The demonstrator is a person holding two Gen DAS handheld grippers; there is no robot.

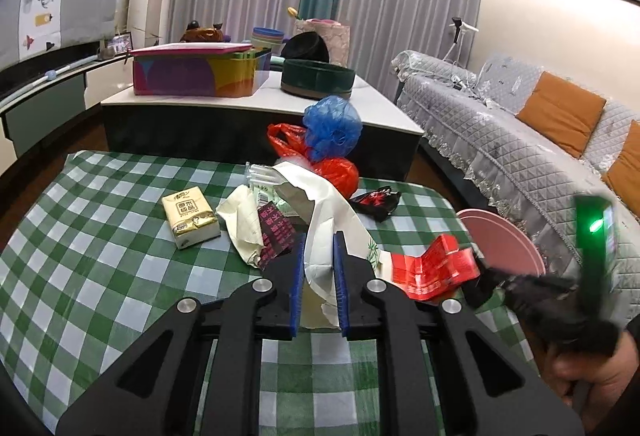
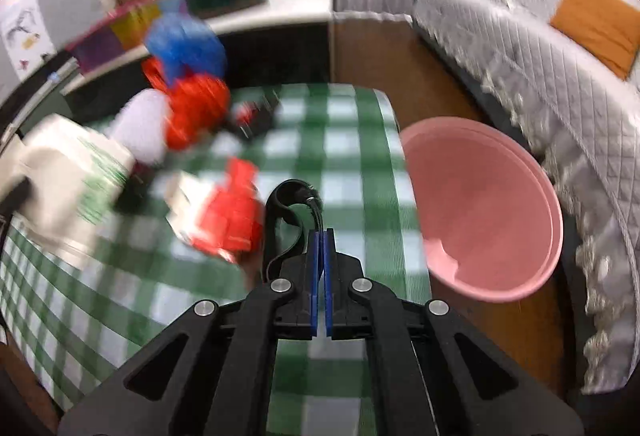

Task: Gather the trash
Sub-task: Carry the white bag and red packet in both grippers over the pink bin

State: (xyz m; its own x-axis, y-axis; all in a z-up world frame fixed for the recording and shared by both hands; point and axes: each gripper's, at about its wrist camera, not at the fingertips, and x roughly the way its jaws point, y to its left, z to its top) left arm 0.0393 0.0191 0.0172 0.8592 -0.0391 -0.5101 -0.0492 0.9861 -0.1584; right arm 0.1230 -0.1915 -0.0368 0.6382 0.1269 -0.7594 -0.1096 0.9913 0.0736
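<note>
In the left wrist view my left gripper (image 1: 320, 242) is shut on a torn white paper bag (image 1: 316, 195) and holds it just above the green checked tablecloth (image 1: 100, 256). A red wrapper (image 1: 432, 268) lies to its right, and a black and red wrapper (image 1: 376, 201) lies further back. My right gripper (image 2: 320, 232) is shut, with a thin black cord (image 2: 286, 211) looping out from between its pads. A pink basin (image 2: 480, 207) stands off the table's right edge, to the right of that gripper. The right gripper (image 1: 484, 286) also shows blurred at the right of the left wrist view.
A tissue pack (image 1: 190, 218) lies left of the paper pile. Blue (image 1: 332, 127) and red plastic bags (image 1: 338, 175) sit at the table's far edge. Behind are a low table with a coloured box (image 1: 196, 73) and a grey sofa (image 1: 520, 139). A hand (image 1: 592, 376) holds the right tool.
</note>
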